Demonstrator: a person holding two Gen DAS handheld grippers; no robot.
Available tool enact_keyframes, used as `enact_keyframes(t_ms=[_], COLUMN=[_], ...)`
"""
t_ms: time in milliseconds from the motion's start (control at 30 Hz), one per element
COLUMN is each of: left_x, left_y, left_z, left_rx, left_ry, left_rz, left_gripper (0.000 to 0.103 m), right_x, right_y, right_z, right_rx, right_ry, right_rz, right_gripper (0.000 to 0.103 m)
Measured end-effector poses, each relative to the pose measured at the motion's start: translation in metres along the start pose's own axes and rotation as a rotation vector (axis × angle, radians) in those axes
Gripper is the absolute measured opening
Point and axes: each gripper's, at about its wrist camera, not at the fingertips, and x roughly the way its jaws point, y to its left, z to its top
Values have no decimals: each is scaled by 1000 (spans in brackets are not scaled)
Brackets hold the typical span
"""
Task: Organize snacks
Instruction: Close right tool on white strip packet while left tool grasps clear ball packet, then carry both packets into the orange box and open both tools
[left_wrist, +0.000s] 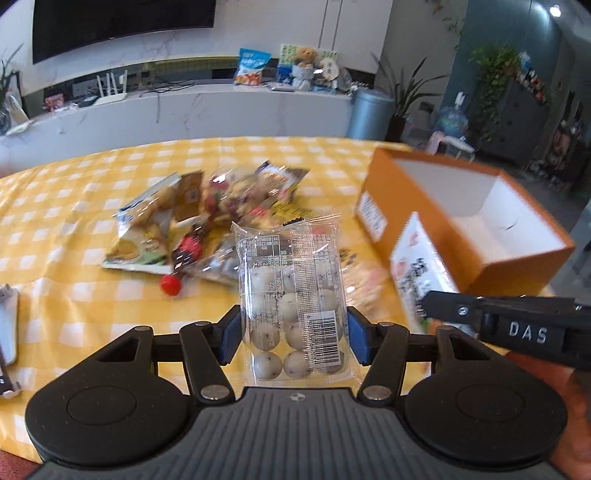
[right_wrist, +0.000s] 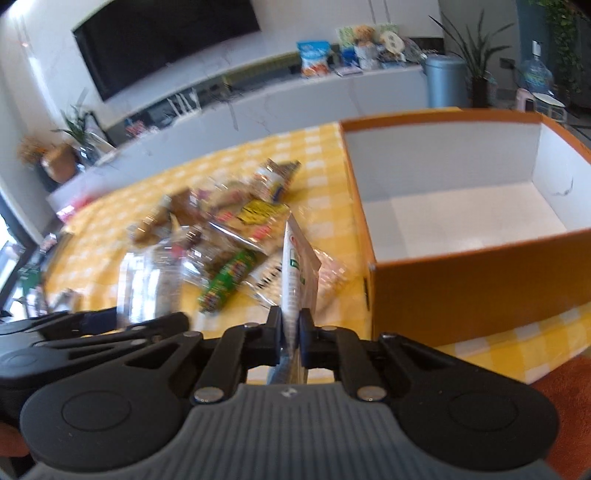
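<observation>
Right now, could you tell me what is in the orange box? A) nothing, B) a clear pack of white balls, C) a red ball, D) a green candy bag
A: the orange box shows only its bare white floor; the clear pack is in the left hand-held gripper, short of the box.

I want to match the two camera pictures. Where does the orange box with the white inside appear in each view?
Left wrist view: the orange box stands at the right, beyond the white packet that the right gripper holds.
Right wrist view: the orange box fills the right half, open and seemingly empty, right of the right gripper.
Shared landmark: the grey bin behind the table.
</observation>
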Motion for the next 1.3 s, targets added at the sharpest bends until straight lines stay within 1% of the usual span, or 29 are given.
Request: enact_keyframes(t_ms=[167, 333, 400, 500, 567, 667, 767, 867, 967, 1033, 1167, 1300], left_x=[-14, -17, -11, 3, 17, 44, 72, 102, 126, 140, 157, 165], left_y=[-14, -42, -55, -79, -95, -114, -129, -142, -149, -153, -158, -161], left_z=[23, 57, 73, 94, 107, 125, 135, 139, 136, 134, 129, 123], left_rx=[-10, 49, 63, 85, 106, 116, 141, 172, 217, 238, 263, 288], left_ry=[-30, -63, -52, -23, 2, 68, 144, 240, 314, 360, 432, 468], left_rz=[-76, -153, -201, -277, -304, -325, -312, -297, -255, -230, -220, -211], left_gripper=[66, 66, 66, 66, 66, 66, 66, 67, 67, 67, 67, 68], right_x=[-38, -69, -75, -76, -75, -71, -65, -53, -36, -23, 0, 13], right_y=[-6, -29, -43, -66, -82, -106, -132, -151, -161, -170, -180, -187], right_z=[14, 36, 46, 59, 68, 77, 86, 93, 97, 98, 94, 94], right_rx=[15, 48, 80, 139, 169, 213, 251, 275, 283, 296, 326, 341], right_ry=[-97, -198, -219, -228, -227, -225, -219, -200, -155, -111, -26, 26], right_rz=[65, 74, 76, 81, 77, 61, 41, 31, 21, 16, 26, 29], right_gripper=[6, 6, 6, 6, 6, 6, 6, 6, 6, 6, 6, 6])
